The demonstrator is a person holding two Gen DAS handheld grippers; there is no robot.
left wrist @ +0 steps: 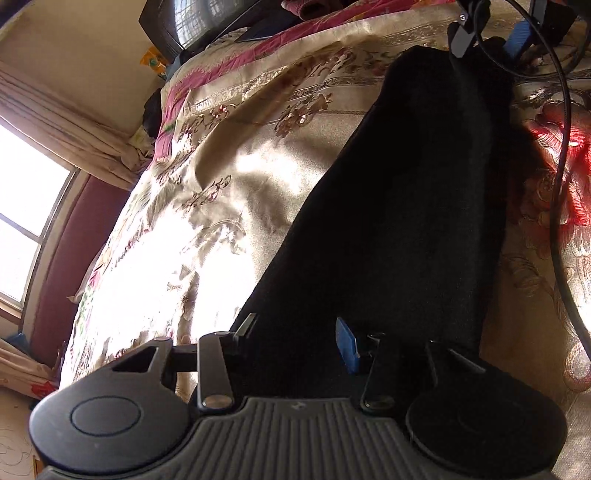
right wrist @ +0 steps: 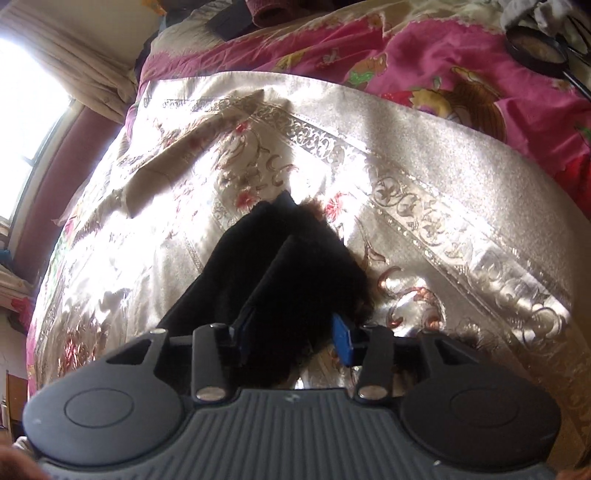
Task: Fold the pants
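Observation:
Black pants point(left wrist: 417, 206) lie stretched in a long strip on a gold floral bedspread point(left wrist: 207, 192). My left gripper point(left wrist: 295, 336) is open, its fingers straddling the near end of the pants. My right gripper point(left wrist: 491, 35) shows at the far end of the pants in the left wrist view. In the right wrist view the right gripper point(right wrist: 291, 332) is open around a bunched end of the black pants point(right wrist: 295, 266), with the fabric lying between its blue-padded fingers point(right wrist: 341, 339).
A pink patterned quilt point(right wrist: 443, 62) lies at the far side of the bed. A black cable point(left wrist: 557, 192) hangs along the right. A window point(left wrist: 26, 206) and curtains are at the left. A dark round dish point(right wrist: 535, 48) sits on the quilt.

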